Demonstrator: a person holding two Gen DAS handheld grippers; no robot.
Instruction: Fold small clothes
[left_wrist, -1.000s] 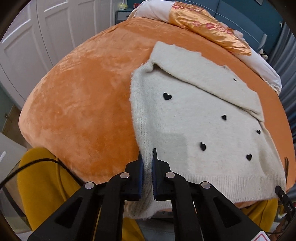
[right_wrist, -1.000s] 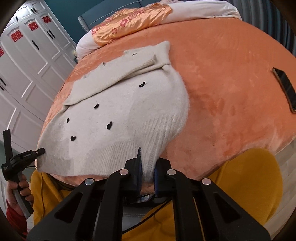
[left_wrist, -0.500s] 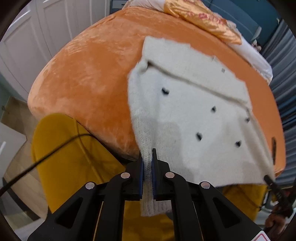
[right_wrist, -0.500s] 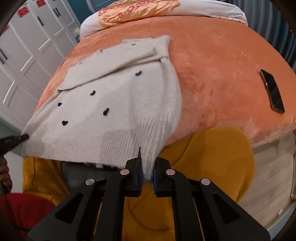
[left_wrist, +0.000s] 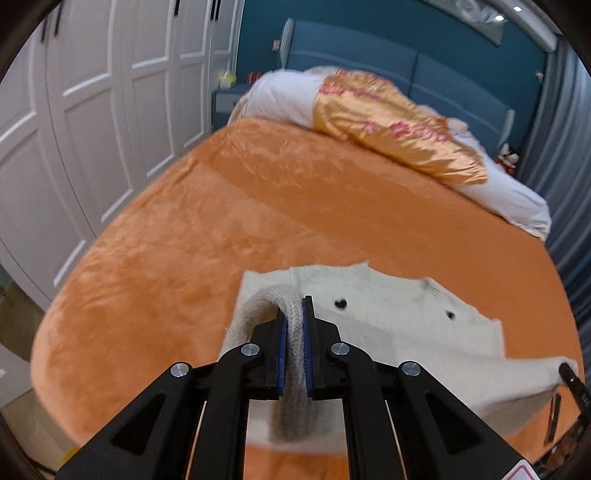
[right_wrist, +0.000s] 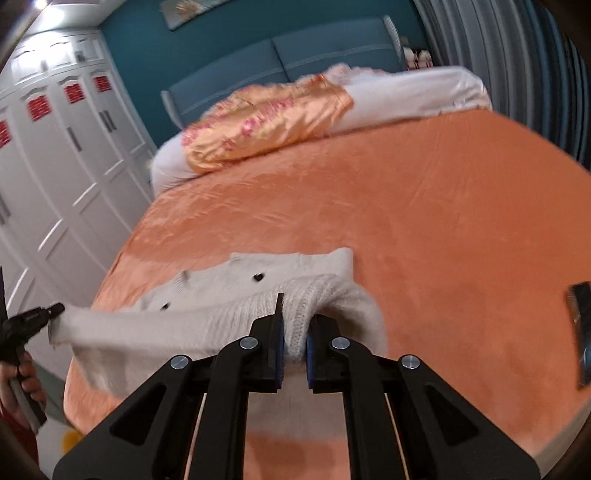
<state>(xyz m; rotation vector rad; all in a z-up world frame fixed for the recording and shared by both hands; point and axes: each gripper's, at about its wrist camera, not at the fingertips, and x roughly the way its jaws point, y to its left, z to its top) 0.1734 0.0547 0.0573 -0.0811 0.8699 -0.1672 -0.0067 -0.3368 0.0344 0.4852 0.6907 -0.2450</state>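
A cream knit sweater with small black hearts lies on the orange bed. My left gripper is shut on the ribbed hem at one corner and holds it lifted, folded over the body. My right gripper is shut on the other hem corner of the sweater, also lifted. The hem stretches between the two grippers above the bed. The left gripper also shows at the left edge of the right wrist view. The sleeves and collar are hidden under the raised hem.
White and gold-orange pillows lie at the head of the bed against a blue headboard. White wardrobe doors stand on the left. A dark phone lies on the bed at the right.
Both grippers have lifted the hem off the near bed edge and carried it forward over the sweater's body. The view has swung up from the sweater to the head of the bed.
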